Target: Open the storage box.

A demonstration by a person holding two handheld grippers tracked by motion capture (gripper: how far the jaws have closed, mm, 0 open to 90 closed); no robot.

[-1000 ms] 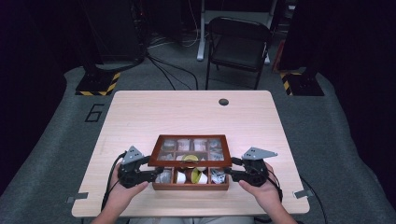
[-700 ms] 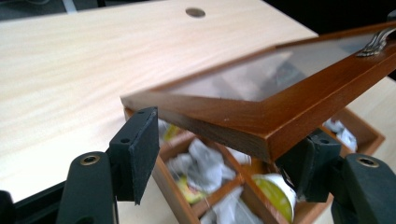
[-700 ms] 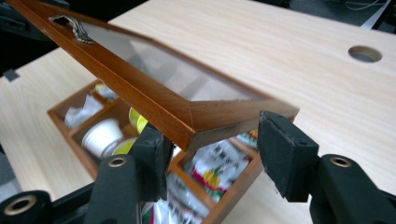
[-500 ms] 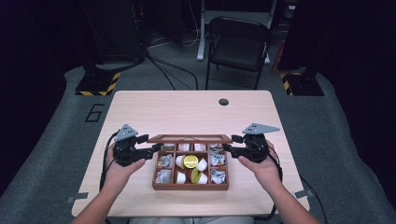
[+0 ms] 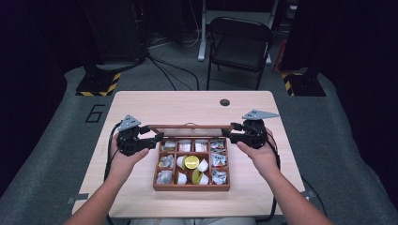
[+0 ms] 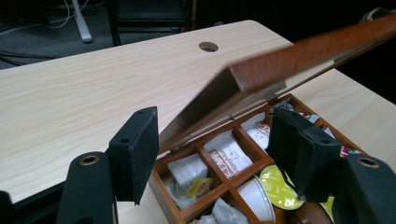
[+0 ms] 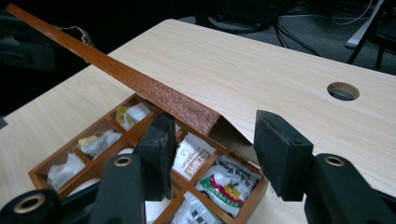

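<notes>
A wooden compartment box [image 5: 192, 187] sits near the front of the table, holding tea packets [image 5: 184, 146], white cups and a yellow-lidded pod [image 5: 191, 162]. Its hinged lid [image 5: 187, 126] is tilted up from the back edge. My left gripper [image 5: 157, 138] is at the lid's left end and my right gripper [image 5: 227, 133] at its right end. In the left gripper view the lid [image 6: 280, 60] passes between open jaws of the gripper [image 6: 215, 154], close to one pad. The right gripper [image 7: 215, 149] has just been closing its jaws, with the lid's end [image 7: 187, 107] between them and a gap at the other pad.
A cable hole [image 5: 225, 101] lies in the far part of the light wood table [image 5: 155, 105]. A black folding chair [image 5: 239, 42] stands behind the table. Yellow-and-black striped bases [image 5: 98, 84] sit on the grey floor at both sides.
Both hands have moved away from the person and upward. The lid has swung from lying flat on the box to tilted up on its rear hinge, uncovering the compartments.
</notes>
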